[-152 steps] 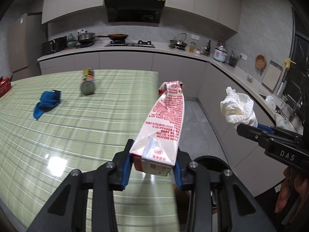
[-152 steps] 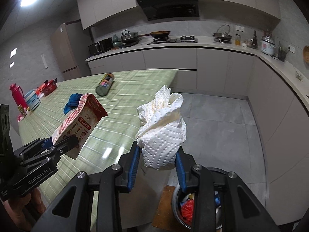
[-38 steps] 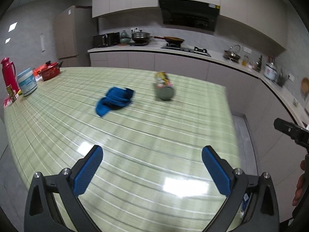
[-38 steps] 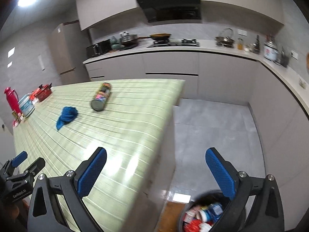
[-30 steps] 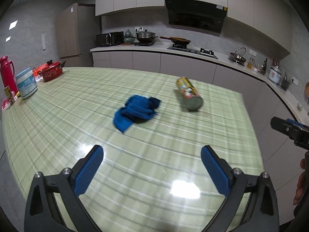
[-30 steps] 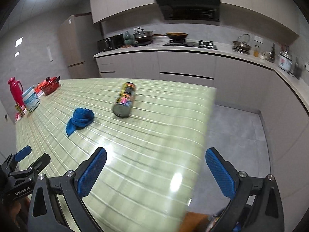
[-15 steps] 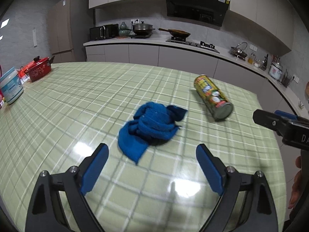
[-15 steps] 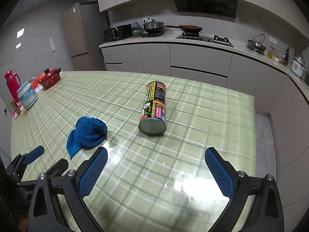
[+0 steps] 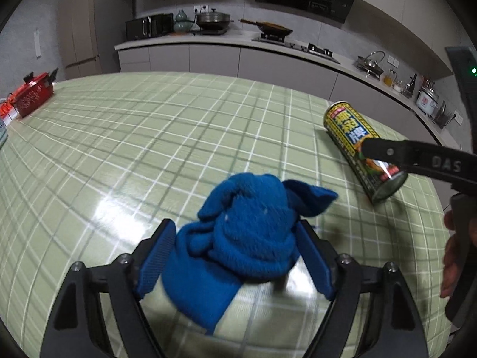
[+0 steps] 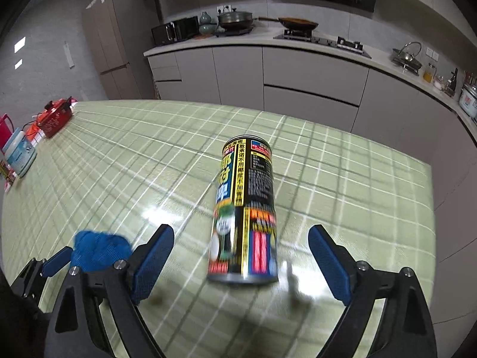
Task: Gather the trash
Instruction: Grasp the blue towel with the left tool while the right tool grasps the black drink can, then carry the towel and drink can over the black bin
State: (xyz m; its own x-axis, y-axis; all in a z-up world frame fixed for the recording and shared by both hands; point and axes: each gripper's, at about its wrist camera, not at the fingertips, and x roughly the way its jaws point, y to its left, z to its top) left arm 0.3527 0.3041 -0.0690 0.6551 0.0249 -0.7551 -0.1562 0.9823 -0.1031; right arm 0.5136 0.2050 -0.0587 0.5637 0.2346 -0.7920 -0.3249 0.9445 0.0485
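Note:
A crumpled blue cloth lies on the green checked table. My left gripper is open with its blue pads on either side of the cloth, not squeezing it. A tall yellow and black can lies on its side on the table. My right gripper is open and wide, its pads either side of the can's near end without touching. The can also shows in the left wrist view, with a right finger across it. The cloth and the left gripper's fingertips show at lower left in the right wrist view.
A red pot stands at the table's far left edge, with a white tub near it. Kitchen counters with a stove and pans run behind the table. The table's right edge drops to the floor.
Both grippers have moved forward and down over the table. The left one now straddles the blue cloth and has narrowed. The right one now straddles the can.

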